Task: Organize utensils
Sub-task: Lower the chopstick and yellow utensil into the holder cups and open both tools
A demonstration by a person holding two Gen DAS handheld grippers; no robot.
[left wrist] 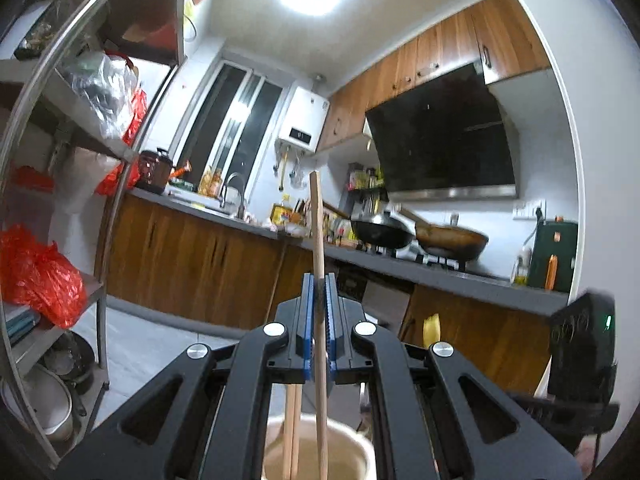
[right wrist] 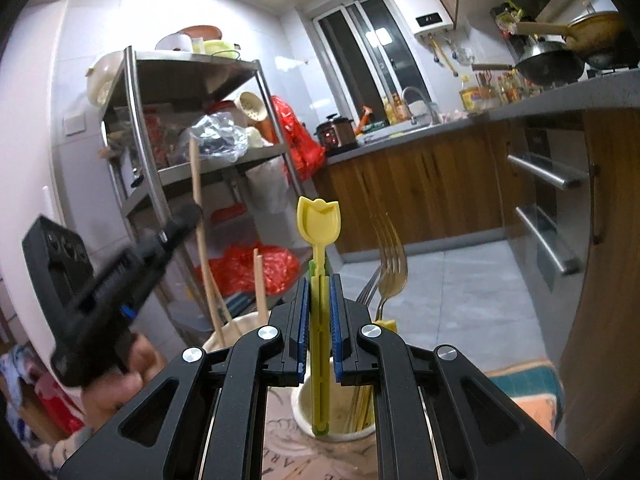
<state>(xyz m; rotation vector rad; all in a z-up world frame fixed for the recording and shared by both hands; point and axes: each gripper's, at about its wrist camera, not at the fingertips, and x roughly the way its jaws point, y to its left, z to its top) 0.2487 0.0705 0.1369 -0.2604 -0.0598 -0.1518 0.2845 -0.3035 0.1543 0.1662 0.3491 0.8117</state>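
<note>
My left gripper [left wrist: 319, 280] is shut on a long wooden chopstick [left wrist: 317, 220] held upright, its lower end inside a beige cup [left wrist: 352, 436] below, where two more chopsticks [left wrist: 292, 420] stand. My right gripper [right wrist: 319, 280] is shut on the handle of a yellow tulip-shaped plastic spoon [right wrist: 319, 220] standing upright in a cream cup [right wrist: 304, 408]. Metal forks [right wrist: 390, 268] stand in that same cup. The left gripper [right wrist: 188, 216] shows at the left of the right wrist view, holding its chopstick [right wrist: 197, 184] over a second cup [right wrist: 236, 330].
A steel shelf rack [right wrist: 160, 184] with bags and bowls stands behind the cups. A wood-fronted kitchen counter [left wrist: 224, 216] carries a sink, bottles and two woks [left wrist: 420, 236]. Oven handles [right wrist: 548, 176] are at the right. Grey tiled floor [right wrist: 448, 292] lies beyond.
</note>
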